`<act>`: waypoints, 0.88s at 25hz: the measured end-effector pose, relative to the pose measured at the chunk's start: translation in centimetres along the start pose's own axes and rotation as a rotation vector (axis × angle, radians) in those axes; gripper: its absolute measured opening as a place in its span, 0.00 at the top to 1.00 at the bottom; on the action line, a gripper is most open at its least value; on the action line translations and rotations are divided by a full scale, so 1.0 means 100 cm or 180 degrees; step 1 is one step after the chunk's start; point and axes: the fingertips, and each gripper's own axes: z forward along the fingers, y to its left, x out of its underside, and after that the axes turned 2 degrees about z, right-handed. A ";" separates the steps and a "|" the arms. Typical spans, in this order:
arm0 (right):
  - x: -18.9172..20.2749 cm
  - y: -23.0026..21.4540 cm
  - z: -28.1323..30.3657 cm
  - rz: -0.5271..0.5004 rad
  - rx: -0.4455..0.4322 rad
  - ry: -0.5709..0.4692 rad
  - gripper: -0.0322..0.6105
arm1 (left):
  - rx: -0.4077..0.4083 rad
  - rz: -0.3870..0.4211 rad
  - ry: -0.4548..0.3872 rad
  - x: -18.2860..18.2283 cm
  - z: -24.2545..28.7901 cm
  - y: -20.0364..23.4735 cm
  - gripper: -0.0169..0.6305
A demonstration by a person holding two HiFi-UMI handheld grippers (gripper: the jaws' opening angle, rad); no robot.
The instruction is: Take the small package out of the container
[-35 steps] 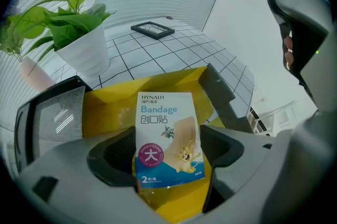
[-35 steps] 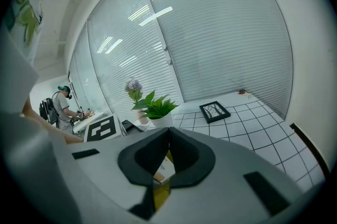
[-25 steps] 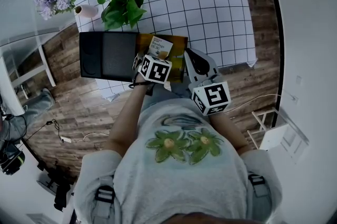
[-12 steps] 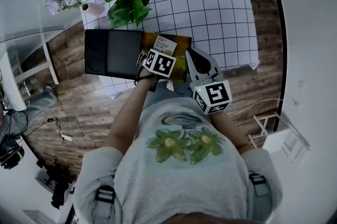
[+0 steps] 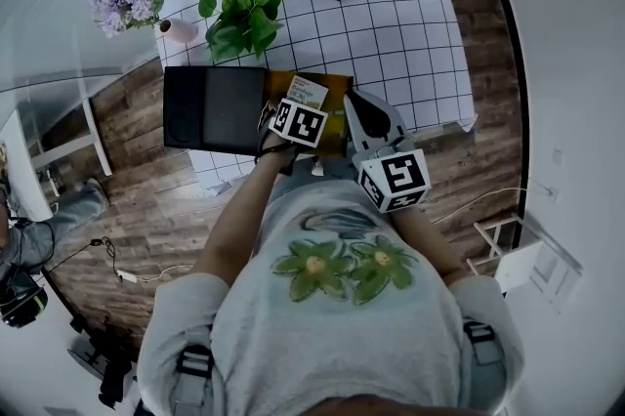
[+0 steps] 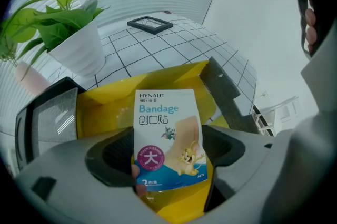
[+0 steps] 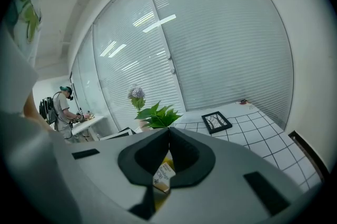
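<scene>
A glossy black panel (image 5: 210,106) adjoins the yellow container (image 6: 105,102) on the grid-patterned tabletop (image 5: 410,33). The left gripper (image 6: 168,157) has its fingers (image 6: 113,154) clamped on the lower end of the flat, rectangular bandage package (image 6: 168,128). The package is over the container, its long axis pointing away from the gripper. The right gripper (image 7: 168,131) hangs alongside, fingers together, empty.

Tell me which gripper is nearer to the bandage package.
Left. The left gripper is clamped on the bandage package, holding it over the yellow container. The right gripper is shut on nothing, off to the package's right without touching it.
</scene>
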 end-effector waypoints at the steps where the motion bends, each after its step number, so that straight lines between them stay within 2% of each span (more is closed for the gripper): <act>1: -0.002 0.000 -0.001 -0.0010 0.0011 -0.0011 0.94 | 0.0002 0.0000 -0.0002 0.000 0.000 0.000 0.38; 13: -0.007 -0.001 -0.017 -0.0051 0.0105 -0.0066 0.94 | 0.0023 -0.0080 0.0021 -0.001 -0.002 0.001 0.38; 22: -0.004 -0.001 -0.023 -0.0015 0.0177 -0.0092 0.94 | -0.0032 -0.0040 -0.0007 -0.006 -0.010 0.001 0.38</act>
